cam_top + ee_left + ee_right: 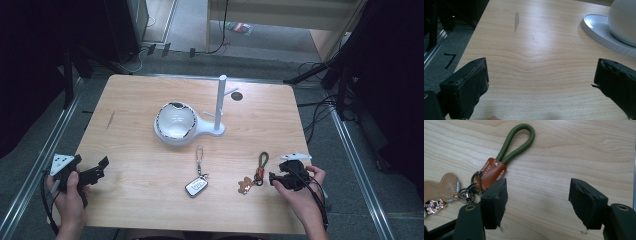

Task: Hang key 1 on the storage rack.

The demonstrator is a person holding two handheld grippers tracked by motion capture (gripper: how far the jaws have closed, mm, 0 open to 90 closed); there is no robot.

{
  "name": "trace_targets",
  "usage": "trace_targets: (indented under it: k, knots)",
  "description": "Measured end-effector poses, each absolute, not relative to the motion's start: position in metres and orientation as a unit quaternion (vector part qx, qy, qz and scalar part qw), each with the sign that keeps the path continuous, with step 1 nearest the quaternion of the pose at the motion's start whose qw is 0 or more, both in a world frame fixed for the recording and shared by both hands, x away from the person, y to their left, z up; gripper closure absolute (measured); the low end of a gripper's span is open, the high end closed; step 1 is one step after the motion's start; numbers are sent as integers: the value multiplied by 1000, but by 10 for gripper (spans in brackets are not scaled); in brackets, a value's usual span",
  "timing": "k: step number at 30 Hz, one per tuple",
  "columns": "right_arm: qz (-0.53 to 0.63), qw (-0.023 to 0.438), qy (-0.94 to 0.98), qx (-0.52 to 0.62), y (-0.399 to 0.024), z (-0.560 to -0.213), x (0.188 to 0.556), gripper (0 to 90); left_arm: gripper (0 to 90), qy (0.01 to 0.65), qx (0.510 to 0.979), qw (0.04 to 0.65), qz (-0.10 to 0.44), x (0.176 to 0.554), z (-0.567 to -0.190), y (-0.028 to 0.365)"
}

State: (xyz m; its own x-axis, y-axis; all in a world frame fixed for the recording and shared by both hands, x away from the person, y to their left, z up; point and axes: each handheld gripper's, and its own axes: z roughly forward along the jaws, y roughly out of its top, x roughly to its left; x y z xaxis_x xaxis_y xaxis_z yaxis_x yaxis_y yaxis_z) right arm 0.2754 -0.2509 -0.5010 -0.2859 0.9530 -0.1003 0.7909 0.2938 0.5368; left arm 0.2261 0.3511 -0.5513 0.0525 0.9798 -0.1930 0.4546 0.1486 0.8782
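Bench (150, 200): white key stand (220, 102) with bowl (174, 121) at centre, pegs bare. Car-key fob (197, 185) and green-loop keychain (506, 152) lie in front of stand, unhung. Left gripper (100, 167) gaping, empty; right gripper (537, 202) wide apart beside keychain, no grasp yet.

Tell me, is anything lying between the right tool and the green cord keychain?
Nothing visible does. The right tool is open, and the green cord keychain with brown leather tab lies just beyond one jaw on bare wooden table.
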Motion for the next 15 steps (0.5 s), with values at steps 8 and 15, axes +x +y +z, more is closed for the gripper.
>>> trace_targets:
  k: [8, 15]
  knots:
    - [172, 171, 787, 567, -237, -496, 286, 408, 0, 619, 579, 436, 302, 226, -551, 351]
    - [169, 142, 788, 575, -226, -498, 295, 481, 0, 619, 579, 437, 300, 226, -551, 352]
